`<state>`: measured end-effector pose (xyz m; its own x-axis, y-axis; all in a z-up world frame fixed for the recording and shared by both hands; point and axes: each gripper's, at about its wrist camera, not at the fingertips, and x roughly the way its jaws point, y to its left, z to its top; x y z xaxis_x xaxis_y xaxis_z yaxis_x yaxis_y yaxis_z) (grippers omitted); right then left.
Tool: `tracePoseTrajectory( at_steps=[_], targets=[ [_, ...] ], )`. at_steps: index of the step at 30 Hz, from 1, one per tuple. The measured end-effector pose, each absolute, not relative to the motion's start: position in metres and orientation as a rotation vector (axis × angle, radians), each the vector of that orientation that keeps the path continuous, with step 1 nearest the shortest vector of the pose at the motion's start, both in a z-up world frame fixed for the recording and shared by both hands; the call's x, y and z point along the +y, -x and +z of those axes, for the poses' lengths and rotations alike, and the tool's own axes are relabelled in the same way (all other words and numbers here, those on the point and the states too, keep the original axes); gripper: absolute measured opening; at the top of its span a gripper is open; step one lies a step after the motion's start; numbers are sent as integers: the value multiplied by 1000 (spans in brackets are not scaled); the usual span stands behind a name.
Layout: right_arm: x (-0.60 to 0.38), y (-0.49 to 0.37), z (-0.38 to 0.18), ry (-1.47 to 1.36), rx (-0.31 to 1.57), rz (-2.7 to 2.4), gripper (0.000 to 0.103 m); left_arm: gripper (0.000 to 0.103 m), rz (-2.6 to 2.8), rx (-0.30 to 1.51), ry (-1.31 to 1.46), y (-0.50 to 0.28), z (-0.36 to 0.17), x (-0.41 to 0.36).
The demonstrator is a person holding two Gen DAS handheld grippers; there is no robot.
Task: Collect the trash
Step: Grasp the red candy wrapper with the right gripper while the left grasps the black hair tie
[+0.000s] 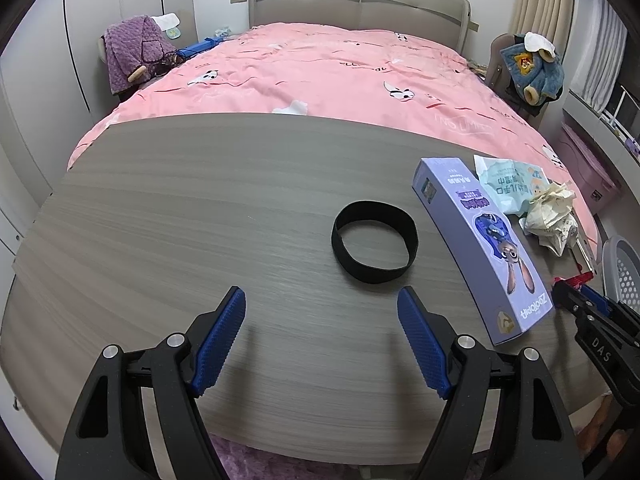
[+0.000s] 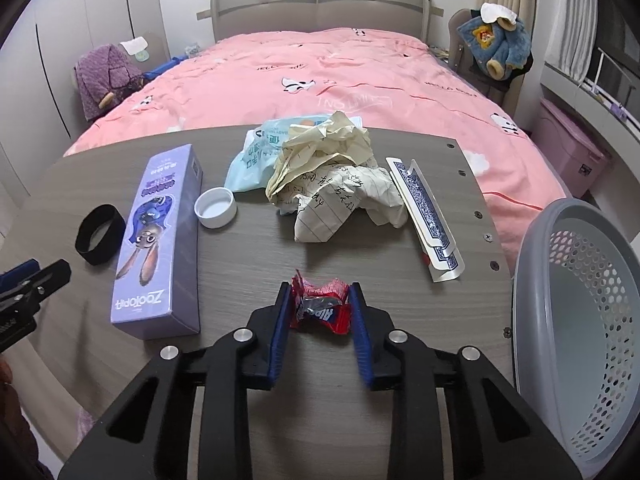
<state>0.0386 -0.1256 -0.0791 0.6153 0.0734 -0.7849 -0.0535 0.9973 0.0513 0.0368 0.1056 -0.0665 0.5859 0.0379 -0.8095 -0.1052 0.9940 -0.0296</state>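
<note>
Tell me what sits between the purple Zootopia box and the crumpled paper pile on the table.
A white cap lies open side up between the purple box and the crumpled paper, clearest in the right wrist view.

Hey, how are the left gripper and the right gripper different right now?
The left gripper has its jaws spread wide with nothing between them; the right gripper has its jaws drawn in on a red wrapper. The left one points at a black band on the table; the right one sits beside the grey basket. Both have black frames with blue ribbed pads and are over the same table.
</note>
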Motion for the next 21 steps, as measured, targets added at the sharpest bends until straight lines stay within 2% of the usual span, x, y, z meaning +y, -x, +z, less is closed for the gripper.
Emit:
tracePoseTrajectory(
  at_steps=[21],
  targets=[
    [-139, -23, -70, -80, 918, 89, 27, 75, 28, 990, 86, -71, -85, 87]
  ],
)
